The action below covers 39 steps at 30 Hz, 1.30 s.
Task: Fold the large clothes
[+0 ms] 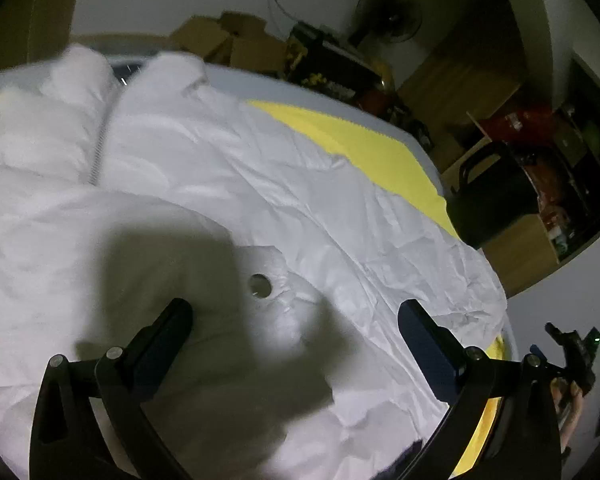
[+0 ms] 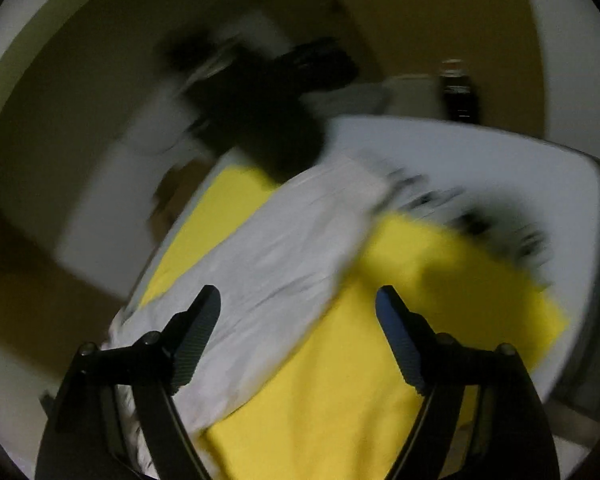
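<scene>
Two grippers were in view, each from its own wrist camera, and both stood wide apart with nothing between the fingers. The left gripper [image 1: 296, 316] hung above the jacket [image 1: 228, 184] without touching it; its black fingers [image 1: 172, 328] framed a puffed fold that carried a round metal snap [image 1: 260, 285]. The right gripper [image 2: 298, 300] was likewise released, holding nothing, above the jacket's edge and the yellow cloth [image 2: 340, 360]; that view was heavily blurred.

The jacket was white, quilted and padded, with a finely creased, slightly glossy shell. A metal zip [image 1: 97, 152] ran down its front between two puffed panels. Its long axis followed the zip, running from the near edge of the table [image 1: 236, 80] toward the far edge, with the collar end [image 1: 112, 68] at the far side. One sleeve or side panel lay folded across the near part of the body.

The jacket lay on the yellow cloth, which was flat, smooth and rectangular and covered most of the pale table. Yellow showed along the table's right edge in the left wrist view, and on both sides of the jacket in the right wrist view.

A black object [image 1: 492, 196] stood just off the table's right edge. Cardboard boxes [image 1: 228, 40] and a fan [image 1: 388, 12] stood beyond the far edge.
</scene>
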Each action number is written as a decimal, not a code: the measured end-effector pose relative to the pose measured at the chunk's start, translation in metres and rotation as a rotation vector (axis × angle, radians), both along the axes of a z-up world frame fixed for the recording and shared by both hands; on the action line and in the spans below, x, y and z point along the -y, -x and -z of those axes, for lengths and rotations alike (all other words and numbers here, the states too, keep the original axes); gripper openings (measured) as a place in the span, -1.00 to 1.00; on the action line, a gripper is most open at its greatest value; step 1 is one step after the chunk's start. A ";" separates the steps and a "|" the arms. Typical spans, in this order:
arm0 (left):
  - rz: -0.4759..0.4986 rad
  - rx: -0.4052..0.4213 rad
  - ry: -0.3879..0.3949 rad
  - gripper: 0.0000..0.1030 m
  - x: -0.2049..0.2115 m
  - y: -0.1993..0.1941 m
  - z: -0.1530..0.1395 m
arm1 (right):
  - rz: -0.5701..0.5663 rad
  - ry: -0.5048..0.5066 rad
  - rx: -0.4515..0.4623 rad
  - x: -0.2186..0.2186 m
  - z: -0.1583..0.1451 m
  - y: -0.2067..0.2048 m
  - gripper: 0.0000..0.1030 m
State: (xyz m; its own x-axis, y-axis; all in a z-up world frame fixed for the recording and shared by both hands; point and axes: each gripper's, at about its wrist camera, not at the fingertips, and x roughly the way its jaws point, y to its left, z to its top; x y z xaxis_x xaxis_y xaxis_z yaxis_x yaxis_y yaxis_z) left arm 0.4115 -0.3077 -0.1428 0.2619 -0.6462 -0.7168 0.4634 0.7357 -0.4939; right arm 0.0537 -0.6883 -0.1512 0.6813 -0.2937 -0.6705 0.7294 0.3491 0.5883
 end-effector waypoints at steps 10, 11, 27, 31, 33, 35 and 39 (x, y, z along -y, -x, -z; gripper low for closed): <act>-0.017 -0.070 -0.033 0.99 0.011 -0.013 0.026 | -0.060 -0.203 -0.011 0.060 0.057 -0.058 0.31; -0.012 -0.074 -0.032 0.99 0.011 -0.014 0.027 | -0.058 -0.216 -0.013 0.064 0.063 -0.064 0.31; 0.040 -0.109 0.032 0.99 0.004 -0.019 0.032 | -0.017 0.056 0.062 0.025 0.014 -0.099 -0.86; 0.011 -0.119 0.110 0.99 -0.010 -0.016 0.016 | -0.079 0.194 0.126 -0.022 -0.056 -0.113 -0.87; -0.003 -0.091 0.154 0.99 -0.028 -0.007 -0.003 | -0.148 0.250 0.171 -0.060 -0.095 -0.126 -0.87; -0.009 -0.033 0.189 0.99 -0.054 0.008 -0.030 | -0.220 0.289 0.204 -0.096 -0.124 -0.139 -0.87; -0.089 0.092 0.195 0.99 -0.135 0.046 -0.079 | -0.427 0.377 0.229 -0.196 -0.174 -0.182 -0.87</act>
